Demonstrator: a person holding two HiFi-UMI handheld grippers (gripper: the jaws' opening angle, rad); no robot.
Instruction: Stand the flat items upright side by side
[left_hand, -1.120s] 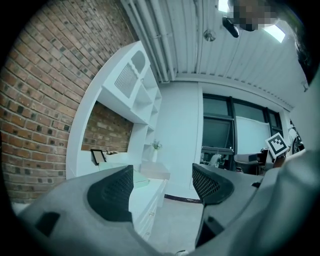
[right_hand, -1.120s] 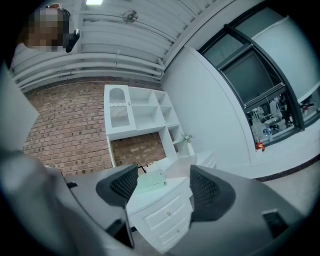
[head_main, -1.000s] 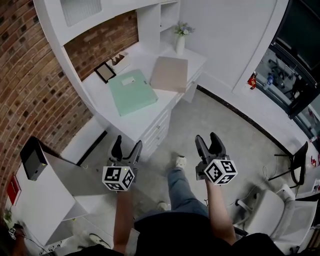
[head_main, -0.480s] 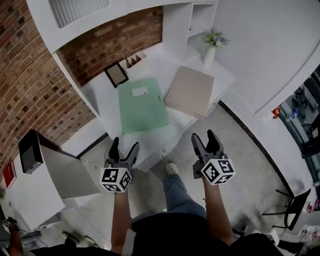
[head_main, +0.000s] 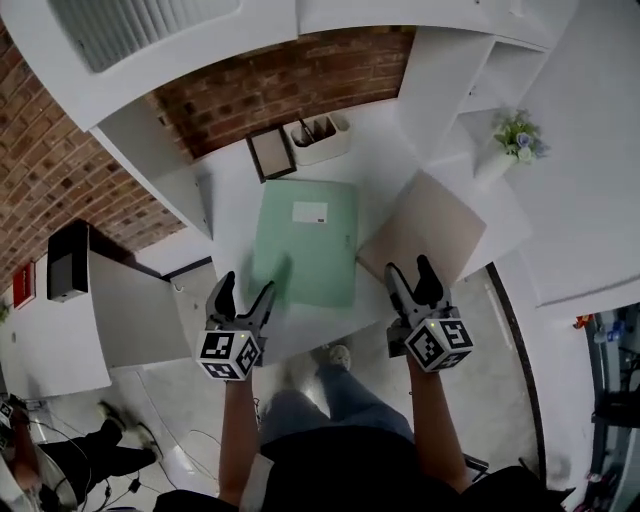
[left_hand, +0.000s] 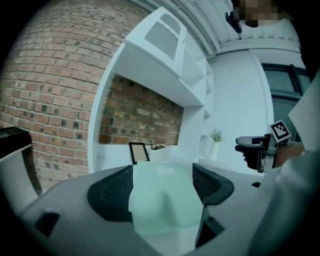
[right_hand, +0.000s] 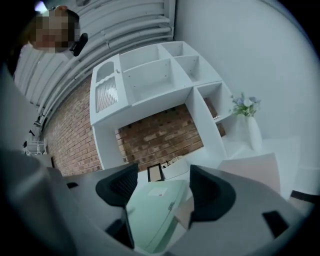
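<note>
A green flat folder (head_main: 308, 250) with a small white label lies flat on the white desk (head_main: 380, 170). To its right a beige flat folder (head_main: 425, 228) also lies flat, turned at an angle. My left gripper (head_main: 240, 296) hovers open at the desk's near edge, just left of the green folder's (left_hand: 161, 195) near corner. The right gripper (head_main: 410, 280) is open above the near edge of the beige folder (right_hand: 250, 167). Nothing sits between either pair of jaws. The right gripper view also shows the green folder (right_hand: 157, 210).
A small black picture frame (head_main: 270, 152) and a white organiser box (head_main: 320, 138) stand at the back against the brick wall. A white vase with flowers (head_main: 508, 145) is at the right. A white cabinet (head_main: 85, 310) with a black device stands left.
The view has swung round and moved in over the desk. The folders now lie directly in front of both grippers. Both grippers stay open and empty.
</note>
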